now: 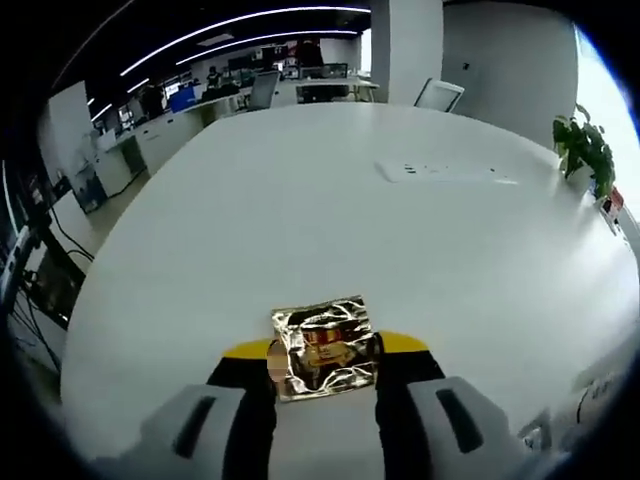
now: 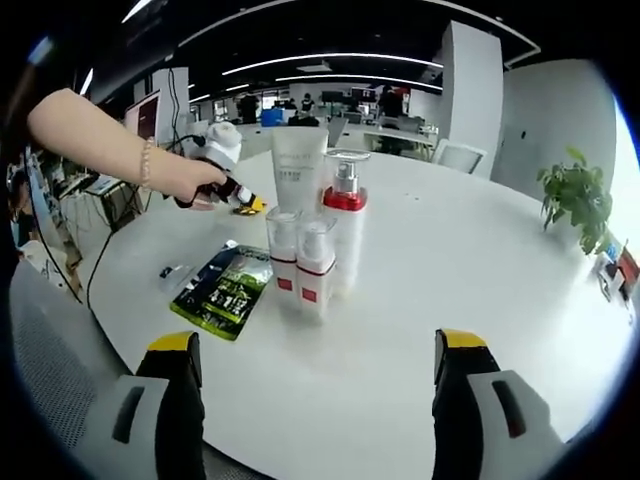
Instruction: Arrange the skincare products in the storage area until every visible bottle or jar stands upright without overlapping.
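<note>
My left gripper (image 1: 325, 350) is shut on a crinkled silver foil sachet (image 1: 325, 345) with a red and gold print, held above the white table (image 1: 330, 210). In the right gripper view that left gripper (image 2: 248, 204) hangs from a person's hand, just left of the products. A white tube (image 2: 298, 168), a clear pump bottle with a red collar (image 2: 345, 212) and two small red-labelled bottles (image 2: 283, 252) (image 2: 316, 268) stand upright in a tight group. A green sachet (image 2: 228, 290) lies flat to their left. My right gripper (image 2: 318, 345) is open, in front of the group, holding nothing.
A small clear packet (image 2: 172, 272) lies beside the green sachet. A potted plant (image 2: 575, 195) stands at the table's right edge, and a flush socket panel (image 1: 440, 172) sits in the tabletop. Office desks and chairs lie beyond.
</note>
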The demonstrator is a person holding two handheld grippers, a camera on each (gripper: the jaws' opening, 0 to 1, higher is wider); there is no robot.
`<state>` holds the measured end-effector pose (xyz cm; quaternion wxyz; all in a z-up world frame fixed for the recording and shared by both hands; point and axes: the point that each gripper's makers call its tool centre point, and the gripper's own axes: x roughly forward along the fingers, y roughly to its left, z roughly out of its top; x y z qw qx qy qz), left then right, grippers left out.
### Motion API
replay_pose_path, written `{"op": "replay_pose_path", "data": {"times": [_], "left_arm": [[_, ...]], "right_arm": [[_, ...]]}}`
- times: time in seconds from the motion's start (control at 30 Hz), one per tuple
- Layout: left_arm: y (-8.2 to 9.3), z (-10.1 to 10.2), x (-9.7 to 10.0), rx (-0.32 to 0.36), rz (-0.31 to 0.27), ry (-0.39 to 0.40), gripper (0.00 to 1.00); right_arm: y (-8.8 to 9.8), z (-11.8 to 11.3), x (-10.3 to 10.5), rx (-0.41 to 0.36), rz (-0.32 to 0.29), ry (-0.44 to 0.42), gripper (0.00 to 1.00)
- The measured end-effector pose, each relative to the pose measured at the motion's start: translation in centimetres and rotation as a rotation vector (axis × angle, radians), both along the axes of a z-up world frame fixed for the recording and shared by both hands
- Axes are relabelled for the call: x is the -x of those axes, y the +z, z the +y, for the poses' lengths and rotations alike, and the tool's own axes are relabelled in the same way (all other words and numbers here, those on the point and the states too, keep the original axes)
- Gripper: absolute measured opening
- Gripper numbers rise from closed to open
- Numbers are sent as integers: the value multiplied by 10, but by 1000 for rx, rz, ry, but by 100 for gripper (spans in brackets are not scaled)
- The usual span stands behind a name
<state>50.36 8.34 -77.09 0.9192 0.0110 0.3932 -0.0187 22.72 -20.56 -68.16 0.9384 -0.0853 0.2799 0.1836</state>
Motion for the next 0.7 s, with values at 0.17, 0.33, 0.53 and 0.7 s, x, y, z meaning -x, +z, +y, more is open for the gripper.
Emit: {"op": "replay_pose_path", "data": {"times": [0.17, 0.33, 0.53, 0.7], "left_arm": [[22, -11, -2, 55, -81, -53, 32], [47, -14, 7, 106, -174, -90, 32], [57, -5, 29, 91, -198, -122, 32], [65, -3, 47, 97, -217, -141, 32]], "right_arm": [[1, 2, 0, 10, -6, 9, 97], [6, 3, -1, 5, -21, 13, 97], [12, 8, -1, -13, -34, 22, 97], [19, 15, 2, -39, -45, 41, 97]]}}
